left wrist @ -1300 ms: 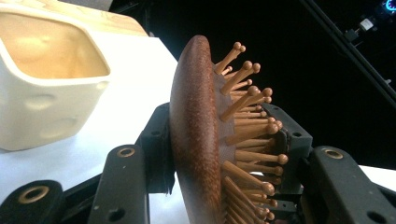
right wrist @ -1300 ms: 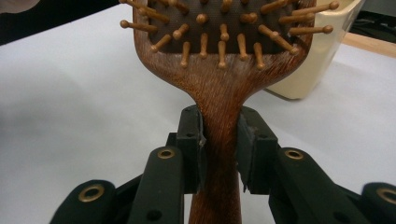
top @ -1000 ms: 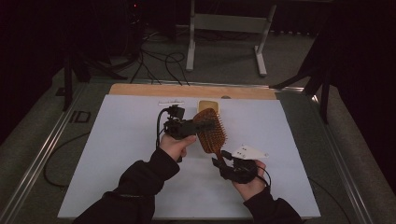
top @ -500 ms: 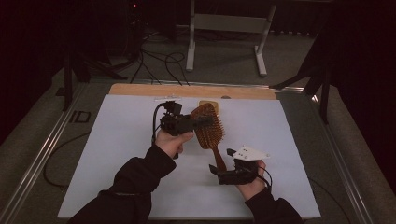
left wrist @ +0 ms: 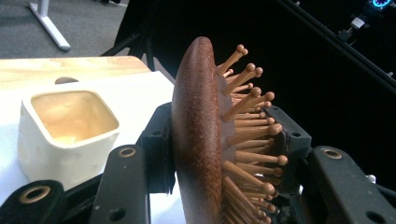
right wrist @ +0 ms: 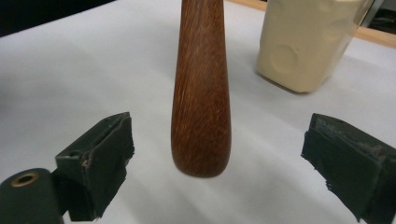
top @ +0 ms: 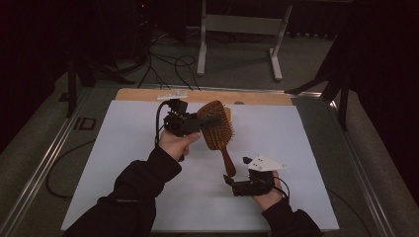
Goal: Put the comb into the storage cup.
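A brown wooden paddle hairbrush with wooden bristle pins (top: 216, 126) is held above the far middle of the white-covered desk (top: 123, 148). Its oval head is pinched by the left tool (top: 210, 121), one pad lying on the smooth back and the other among the pins, as seen in the left gripper view (left wrist: 201, 154). The handle hangs down towards the near edge. The right tool (top: 228, 180) is kept near the desk's near right part, its jaws having just been opening and now spread wide; in the right gripper view the handle's rounded end (right wrist: 201, 140) is seen between the pads, touched by neither. A cream square ceramic cup (left wrist: 70, 130) is seen on the desk behind the brush, towards the far edge.
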